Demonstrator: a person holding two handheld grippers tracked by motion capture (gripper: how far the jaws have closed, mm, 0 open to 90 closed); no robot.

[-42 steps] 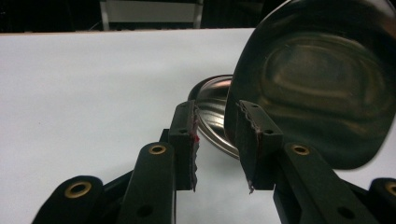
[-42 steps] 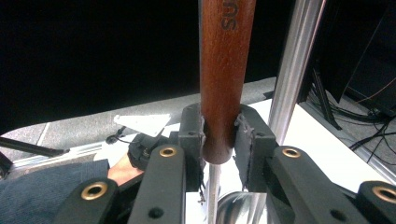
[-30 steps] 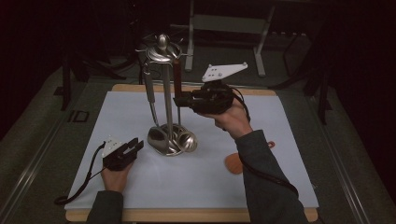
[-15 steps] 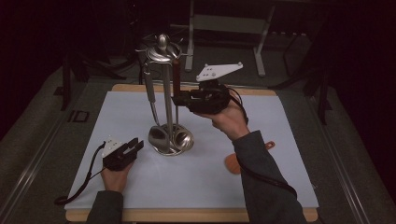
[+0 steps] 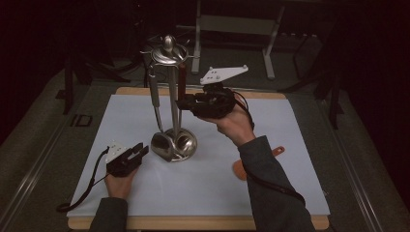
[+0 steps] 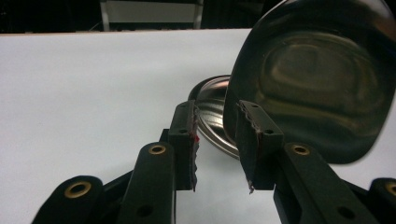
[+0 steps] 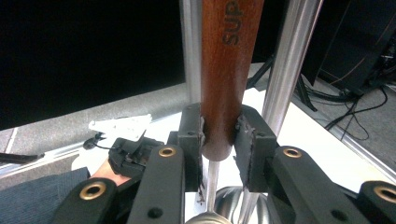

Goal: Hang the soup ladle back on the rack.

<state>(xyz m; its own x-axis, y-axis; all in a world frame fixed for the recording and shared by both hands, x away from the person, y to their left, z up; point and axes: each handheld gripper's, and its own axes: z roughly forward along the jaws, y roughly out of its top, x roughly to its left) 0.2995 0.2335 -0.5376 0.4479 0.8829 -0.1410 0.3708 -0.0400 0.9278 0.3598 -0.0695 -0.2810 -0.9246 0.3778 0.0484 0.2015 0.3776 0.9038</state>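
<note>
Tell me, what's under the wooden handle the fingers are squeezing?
Under the wooden handle a thin metal shank runs down toward the stand's shiny base. The right gripper grips the handle's lower end. Its fingers hide what tool hangs below.

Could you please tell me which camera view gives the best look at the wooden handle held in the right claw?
The right gripper view: the wooden handle stands close up between the right claw pads, its printed letters legible. The high view shows it as a thin dark-red strip hanging beside the utensil stand's post.
</note>
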